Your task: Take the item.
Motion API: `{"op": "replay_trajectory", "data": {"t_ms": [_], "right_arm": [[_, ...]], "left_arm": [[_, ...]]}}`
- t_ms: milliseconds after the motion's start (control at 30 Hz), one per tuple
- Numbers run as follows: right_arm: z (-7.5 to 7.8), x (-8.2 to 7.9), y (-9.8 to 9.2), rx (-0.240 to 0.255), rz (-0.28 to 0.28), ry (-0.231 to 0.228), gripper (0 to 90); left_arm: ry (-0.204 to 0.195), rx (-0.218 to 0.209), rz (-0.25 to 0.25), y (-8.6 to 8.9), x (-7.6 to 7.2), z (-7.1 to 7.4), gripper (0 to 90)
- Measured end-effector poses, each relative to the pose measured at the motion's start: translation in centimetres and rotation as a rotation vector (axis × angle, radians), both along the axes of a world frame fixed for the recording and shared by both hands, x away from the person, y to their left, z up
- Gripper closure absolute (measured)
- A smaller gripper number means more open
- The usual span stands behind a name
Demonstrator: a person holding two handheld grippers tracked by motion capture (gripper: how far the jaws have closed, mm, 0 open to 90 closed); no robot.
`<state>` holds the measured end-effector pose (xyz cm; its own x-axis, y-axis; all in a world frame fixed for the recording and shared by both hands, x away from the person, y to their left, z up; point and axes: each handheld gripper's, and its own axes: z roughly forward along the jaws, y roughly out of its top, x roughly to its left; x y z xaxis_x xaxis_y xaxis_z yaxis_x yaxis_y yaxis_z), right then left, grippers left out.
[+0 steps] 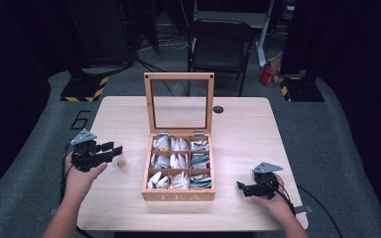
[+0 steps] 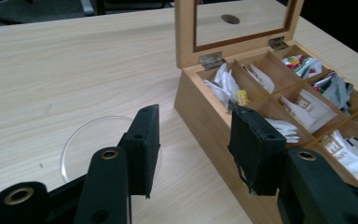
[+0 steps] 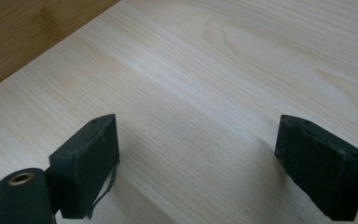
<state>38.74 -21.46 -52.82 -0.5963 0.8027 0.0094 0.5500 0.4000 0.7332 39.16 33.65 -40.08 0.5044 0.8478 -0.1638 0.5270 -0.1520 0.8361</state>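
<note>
Pale wood table (image 1: 238,134) carries an open tea box (image 1: 178,194) at centre, lid upright at 12 o'clock. Your left gripper (image 1: 110,148) hangs at 9 o'clock of the box, jaws parted with nothing between them, above a clear glass dish (image 2: 91,144) sitting flat beside the box wall. Clear the dish before swinging toward the sachets (image 2: 307,109); approach from above. Those packets stand on edge, their long sides running front to back. Your right gripper (image 1: 242,187), at 4 o'clock, rests released.

sachet (image 1: 178,180) print too small; glass dish (image 2: 95,144) partly behind jaws
</note>
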Motion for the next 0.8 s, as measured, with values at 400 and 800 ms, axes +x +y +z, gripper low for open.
{"op": "replay_trajectory", "data": {"t_ms": [400, 800], "right_arm": [[0.0, 0.0, 0.0, 0.001, -0.002, -0.003, 12.9], [0.0, 0.0, 0.0, 0.000, -0.001, -0.002, 12.8]], "left_arm": [[-0.008, 0.030, -0.048, -1.6, -1.3, -0.9, 49.0], [-0.006, 0.024, -0.065, -2.0, -2.5, -2.9, 49.1]]}}
